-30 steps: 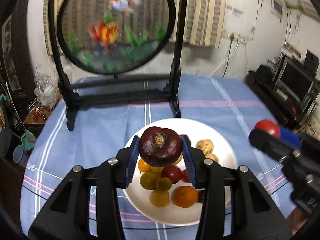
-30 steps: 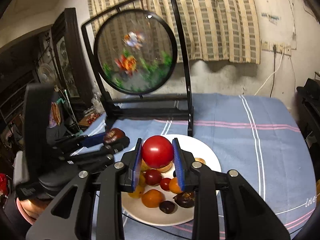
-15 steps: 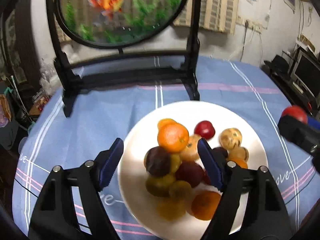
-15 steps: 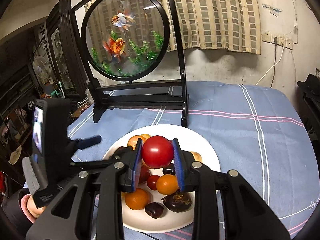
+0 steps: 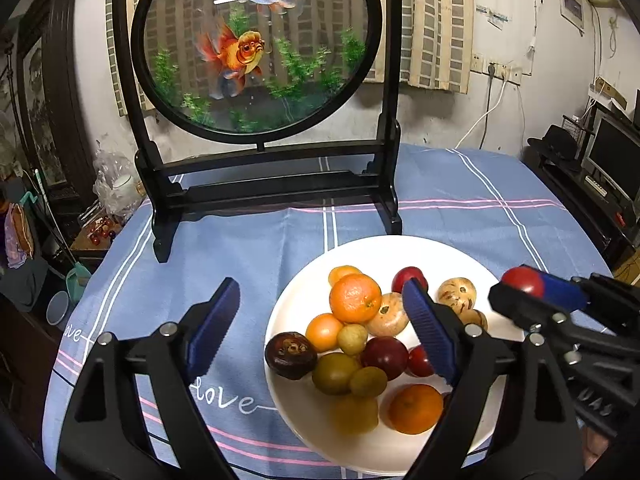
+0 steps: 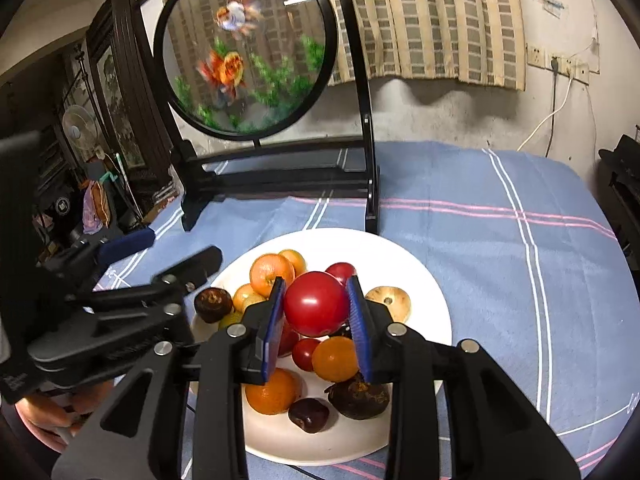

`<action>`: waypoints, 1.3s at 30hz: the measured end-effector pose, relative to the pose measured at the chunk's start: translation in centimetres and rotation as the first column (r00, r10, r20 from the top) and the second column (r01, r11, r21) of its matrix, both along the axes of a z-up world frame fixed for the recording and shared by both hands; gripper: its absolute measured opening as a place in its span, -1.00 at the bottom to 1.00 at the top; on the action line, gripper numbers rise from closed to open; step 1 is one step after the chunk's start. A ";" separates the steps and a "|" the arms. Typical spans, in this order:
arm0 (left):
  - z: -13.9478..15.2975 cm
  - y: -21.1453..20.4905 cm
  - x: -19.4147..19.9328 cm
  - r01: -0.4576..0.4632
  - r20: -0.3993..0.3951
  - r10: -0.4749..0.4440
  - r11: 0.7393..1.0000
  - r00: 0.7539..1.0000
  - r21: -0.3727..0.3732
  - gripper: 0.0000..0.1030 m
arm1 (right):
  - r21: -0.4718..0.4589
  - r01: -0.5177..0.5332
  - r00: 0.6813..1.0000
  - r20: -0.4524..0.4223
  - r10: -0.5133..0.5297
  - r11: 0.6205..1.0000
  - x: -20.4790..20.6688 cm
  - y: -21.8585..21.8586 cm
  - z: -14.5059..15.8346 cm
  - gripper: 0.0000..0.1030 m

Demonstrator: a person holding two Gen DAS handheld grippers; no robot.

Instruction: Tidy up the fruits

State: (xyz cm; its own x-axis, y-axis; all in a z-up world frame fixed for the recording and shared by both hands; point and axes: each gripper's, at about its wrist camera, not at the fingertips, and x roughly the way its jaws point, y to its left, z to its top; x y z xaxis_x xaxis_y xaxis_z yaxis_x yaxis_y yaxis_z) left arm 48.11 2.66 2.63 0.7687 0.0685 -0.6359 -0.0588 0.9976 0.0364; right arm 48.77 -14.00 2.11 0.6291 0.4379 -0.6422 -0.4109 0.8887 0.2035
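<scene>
While the left hand-held gripper hangs low over the near left part of the white plate, its jaws are spreading and grasp nothing; the blue pad on the right covers part of the fruit pile behind it, and the other pad stands over the blue striped cloth of the worktop. Just past those pads a dark brown mangosteen lies at the left edge of the pile, touching a small orange fruit. Green and yellow fruits at the near side of the pile are blurred, and I cannot tell what kind they are. An orange sits highest on the heap. At the right edge of that view the other tool comes in, cut off by the frame.

From the right wrist, the right hand-held gripper has the red tomato between its blue pads, above the middle of the plate; the jaws are starting to part, and the pads appear to be touching the tomato's sides. The tomato and the black fingers hide the fruit directly beneath. A person's hand shows only partly at the near left, under the left tool's body.

Farther off, a round glass screen painted with goldfish stands upright in a black frame on the worktop, its top cut off. Beyond it hangs a striped curtain.
</scene>
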 end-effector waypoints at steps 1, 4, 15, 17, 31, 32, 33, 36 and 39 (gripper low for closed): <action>0.0 0.0 0.0 0.001 -0.001 -0.001 1.000 1.000 0.001 0.65 | -0.005 0.006 1.000 0.006 -0.006 1.000 0.0 0.0 0.0 -0.26; 0.0 0.0 -0.1 -0.002 -0.002 0.002 1.000 1.000 -0.001 0.65 | -0.005 0.002 1.000 0.012 -0.002 1.000 -0.1 0.0 0.2 -0.26; 1.5 -0.1 -3.3 0.000 0.026 0.001 1.000 1.000 -0.020 0.74 | 0.023 0.002 1.000 0.017 -0.002 1.000 -2.8 -0.8 1.5 -0.04; 2.0 -0.3 -4.6 0.001 0.039 -0.001 1.000 0.999 -0.011 0.78 | 0.020 0.003 1.000 0.023 -0.003 1.000 -3.7 -1.0 1.8 0.03; 3.9 -1.5 -16.0 -0.022 0.098 0.016 0.998 0.995 0.053 0.90 | -0.036 0.038 0.998 0.054 -0.036 0.999 -13.2 -3.8 3.4 0.51; 3.9 -1.5 -17.1 -0.022 0.095 0.017 0.999 0.995 0.049 0.90 | -0.049 0.038 0.998 0.060 -0.035 0.998 -14.3 -4.0 3.5 0.52; 3.9 -1.6 -18.0 -0.017 0.093 0.013 0.999 0.996 0.047 0.90 | -0.056 0.037 0.997 0.063 -0.034 0.998 -15.2 -4.1 3.5 0.52; 3.7 -1.6 -20.4 -0.014 0.096 0.010 0.999 0.995 0.043 0.90 | -0.072 0.038 0.997 0.074 -0.033 0.997 -17.9 -4.7 3.4 0.52; 3.3 -1.7 -22.3 -0.007 0.085 0.004 0.999 0.996 0.035 0.91 | -0.093 0.041 0.996 0.083 -0.034 0.995 -20.1 -4.9 3.1 0.53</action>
